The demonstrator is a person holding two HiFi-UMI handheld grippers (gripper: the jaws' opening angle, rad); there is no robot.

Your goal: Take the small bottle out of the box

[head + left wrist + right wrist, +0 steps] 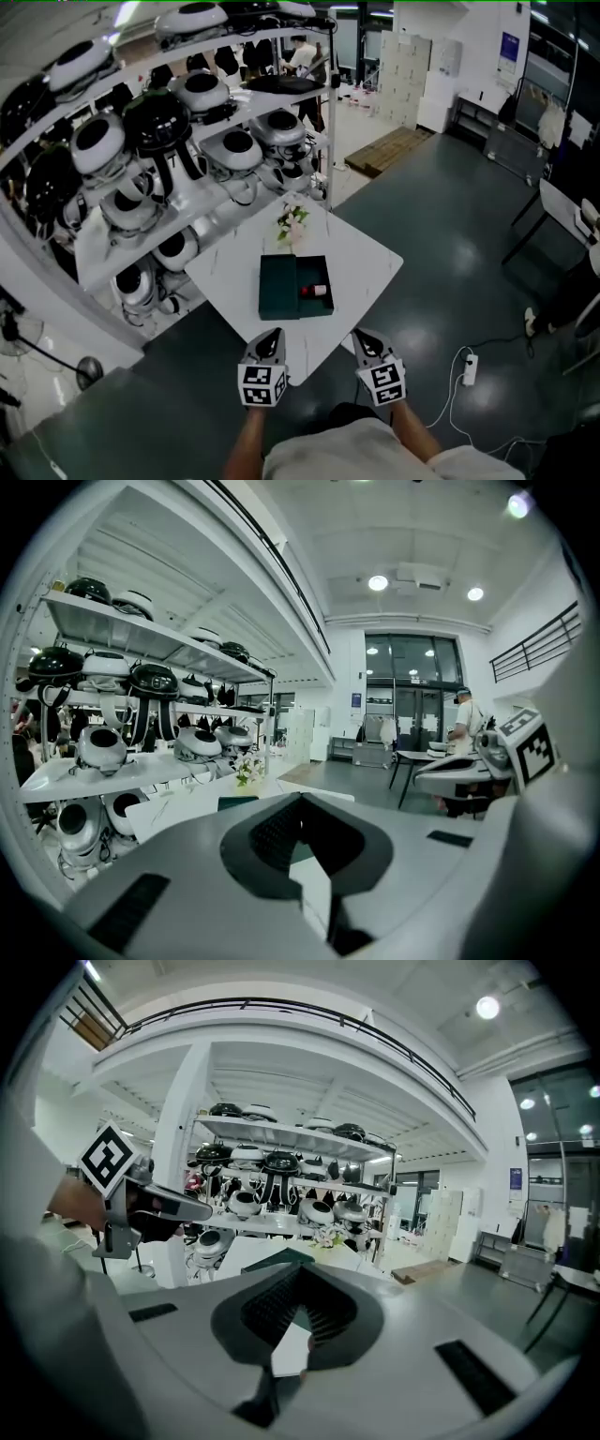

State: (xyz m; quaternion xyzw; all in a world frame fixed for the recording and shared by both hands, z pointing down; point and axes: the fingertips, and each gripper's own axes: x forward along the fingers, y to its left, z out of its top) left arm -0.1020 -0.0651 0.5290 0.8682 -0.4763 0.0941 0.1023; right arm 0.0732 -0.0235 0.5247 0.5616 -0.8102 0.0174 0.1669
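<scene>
both closed, empty: left hand-held gripper [274, 334], right hand-held gripper [360, 336]

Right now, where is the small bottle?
In the head view the small bottle lies in the right half of the open box on the white table, flowers just beyond.

White table [364, 264]: open dark-green box [279, 286] mid-table, flower bunch [292, 223] near far edge.

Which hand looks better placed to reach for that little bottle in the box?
Probably right. The small bottle lies in the right half of the box, toward the right gripper; the left gripper faces the lid.
</scene>
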